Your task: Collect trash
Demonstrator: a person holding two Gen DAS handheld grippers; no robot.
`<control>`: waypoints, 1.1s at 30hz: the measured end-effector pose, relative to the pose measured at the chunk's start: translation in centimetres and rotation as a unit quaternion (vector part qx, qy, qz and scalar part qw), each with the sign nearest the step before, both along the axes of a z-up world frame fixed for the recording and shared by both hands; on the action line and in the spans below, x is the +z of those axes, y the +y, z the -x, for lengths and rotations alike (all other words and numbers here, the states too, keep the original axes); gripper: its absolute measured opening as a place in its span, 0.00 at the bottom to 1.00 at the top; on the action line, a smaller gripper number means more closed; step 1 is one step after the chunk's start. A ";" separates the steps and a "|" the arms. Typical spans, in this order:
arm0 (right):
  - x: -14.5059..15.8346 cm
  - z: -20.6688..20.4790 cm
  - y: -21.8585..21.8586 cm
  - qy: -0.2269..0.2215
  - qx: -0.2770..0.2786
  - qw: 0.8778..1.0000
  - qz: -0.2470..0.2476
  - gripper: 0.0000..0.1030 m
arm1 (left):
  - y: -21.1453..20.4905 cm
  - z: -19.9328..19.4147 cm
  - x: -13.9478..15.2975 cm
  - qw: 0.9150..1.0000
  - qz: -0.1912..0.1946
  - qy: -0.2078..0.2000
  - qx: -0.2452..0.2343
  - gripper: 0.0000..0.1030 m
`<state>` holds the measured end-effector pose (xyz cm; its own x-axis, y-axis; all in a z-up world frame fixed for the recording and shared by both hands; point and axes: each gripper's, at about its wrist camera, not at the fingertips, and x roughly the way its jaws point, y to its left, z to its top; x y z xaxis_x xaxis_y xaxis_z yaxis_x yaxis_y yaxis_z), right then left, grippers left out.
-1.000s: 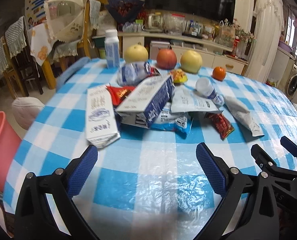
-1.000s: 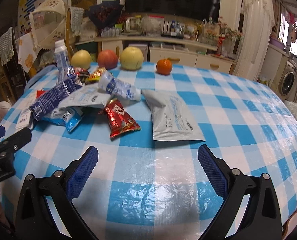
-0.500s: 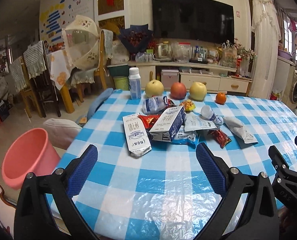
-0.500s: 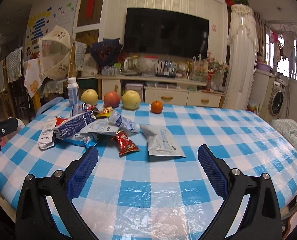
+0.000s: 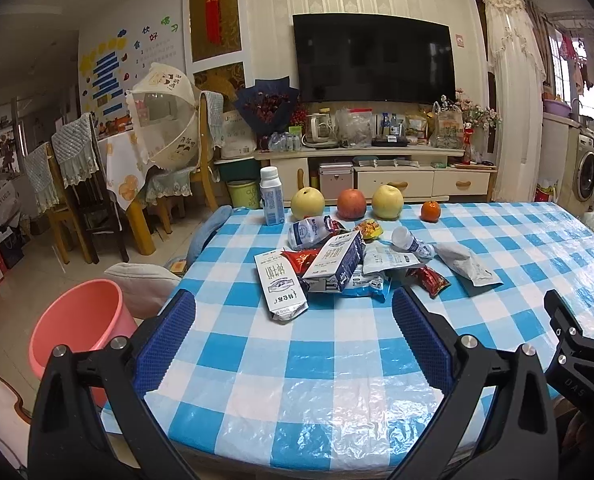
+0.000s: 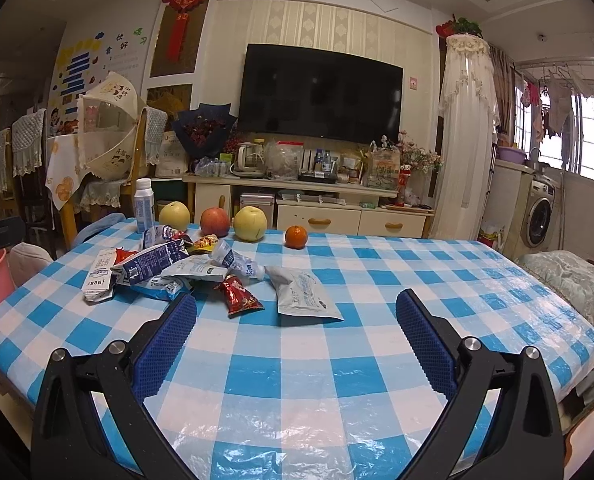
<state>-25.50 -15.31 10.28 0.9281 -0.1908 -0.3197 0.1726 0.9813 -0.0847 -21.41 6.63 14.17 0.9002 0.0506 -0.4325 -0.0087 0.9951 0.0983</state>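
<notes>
Left wrist view: the left hand-held gripper (image 5: 293, 320), spread and empty, has pulled back from the trash pile (image 5: 337, 268) on the counter (image 5: 337, 360); the pink bucket (image 5: 77, 324) now shows.
Right wrist view: the right hand-held gripper (image 6: 295, 320), spread, has likewise retreated; the pile (image 6: 169, 268) lies farther off.

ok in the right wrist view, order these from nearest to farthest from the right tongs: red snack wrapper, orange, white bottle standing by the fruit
1. Red snack wrapper: just ahead of the right tongs, slightly left, on the near side of the trash pile.
2. Orange: farther back, near the centre, at the right end of the fruit row.
3. White bottle: farthest, standing at the far left edge of the table.
</notes>
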 end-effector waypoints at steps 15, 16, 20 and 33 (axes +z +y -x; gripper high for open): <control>-0.6 -0.3 -1.2 0.017 0.002 1.000 -0.024 0.95 | 0.2 0.1 -0.4 1.000 0.005 0.007 -0.005 0.96; -0.7 -0.4 -1.3 0.020 0.002 0.999 -0.025 0.95 | 0.2 0.1 -0.6 1.000 0.005 0.008 -0.008 0.96; -1.0 -0.8 -1.3 0.034 0.012 0.999 -0.027 0.95 | 0.3 -0.4 -1.2 1.000 0.014 0.015 -0.011 0.96; -3.4 -4.8 -5.1 0.115 0.026 0.986 -0.117 0.95 | 2.5 -5.4 -3.7 0.992 0.087 0.066 -0.060 0.96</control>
